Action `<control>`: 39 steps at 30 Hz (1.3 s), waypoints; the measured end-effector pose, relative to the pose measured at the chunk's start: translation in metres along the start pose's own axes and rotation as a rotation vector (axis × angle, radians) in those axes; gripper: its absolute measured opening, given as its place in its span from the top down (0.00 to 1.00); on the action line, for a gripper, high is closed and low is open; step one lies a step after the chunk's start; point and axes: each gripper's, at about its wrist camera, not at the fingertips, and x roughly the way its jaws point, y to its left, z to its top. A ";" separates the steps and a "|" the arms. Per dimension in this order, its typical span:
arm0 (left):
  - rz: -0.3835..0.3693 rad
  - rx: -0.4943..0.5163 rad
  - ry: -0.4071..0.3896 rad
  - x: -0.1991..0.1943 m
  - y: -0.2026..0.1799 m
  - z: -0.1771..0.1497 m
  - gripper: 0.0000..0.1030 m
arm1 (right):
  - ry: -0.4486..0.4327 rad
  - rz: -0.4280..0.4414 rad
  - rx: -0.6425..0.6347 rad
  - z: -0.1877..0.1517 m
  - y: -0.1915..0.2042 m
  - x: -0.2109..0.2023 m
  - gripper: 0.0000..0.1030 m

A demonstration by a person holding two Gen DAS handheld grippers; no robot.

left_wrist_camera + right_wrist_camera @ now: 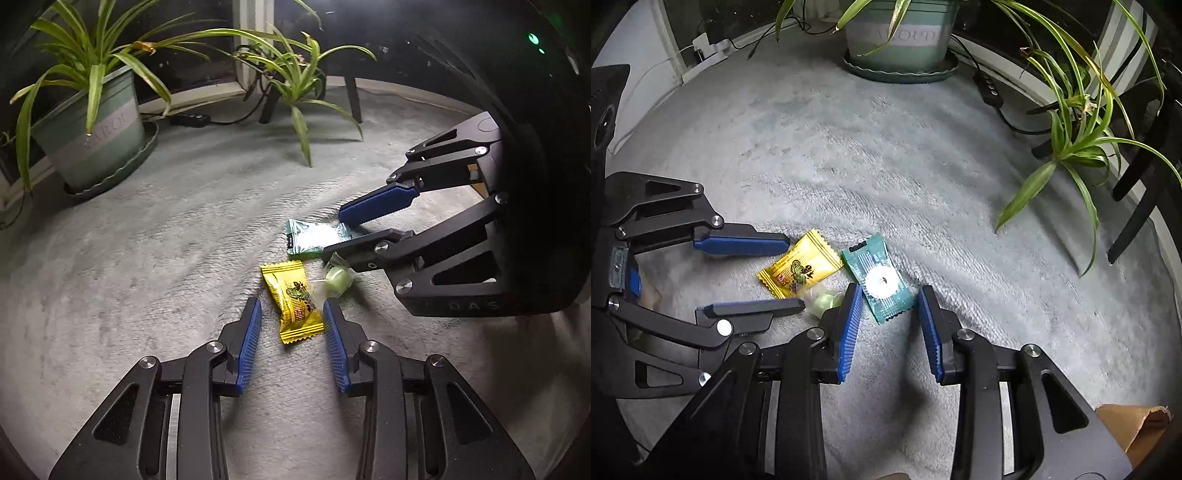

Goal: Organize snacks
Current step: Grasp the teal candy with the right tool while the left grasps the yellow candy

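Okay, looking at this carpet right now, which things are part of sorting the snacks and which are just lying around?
Part of the job:
yellow snack packet
green snack packet
small pale green candy
left gripper, open around the yellow packet
right gripper, open around the green packet

Just lying about:
potted plant
smaller plant
black cable
brown paper

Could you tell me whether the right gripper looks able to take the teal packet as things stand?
Probably yes: the right gripper stands open astride the teal packet, nothing lying over it. The clear-wrapped green candy sits just outside its left finger and may get nudged.
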 end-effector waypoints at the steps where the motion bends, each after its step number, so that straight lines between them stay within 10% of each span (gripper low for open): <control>1: -0.002 -0.005 0.000 0.000 0.002 0.000 0.69 | -0.004 0.014 0.011 0.000 -0.002 -0.001 0.69; 39: 0.026 0.000 -0.005 0.004 0.010 0.009 0.80 | -0.008 0.034 0.059 -0.004 0.000 -0.003 0.76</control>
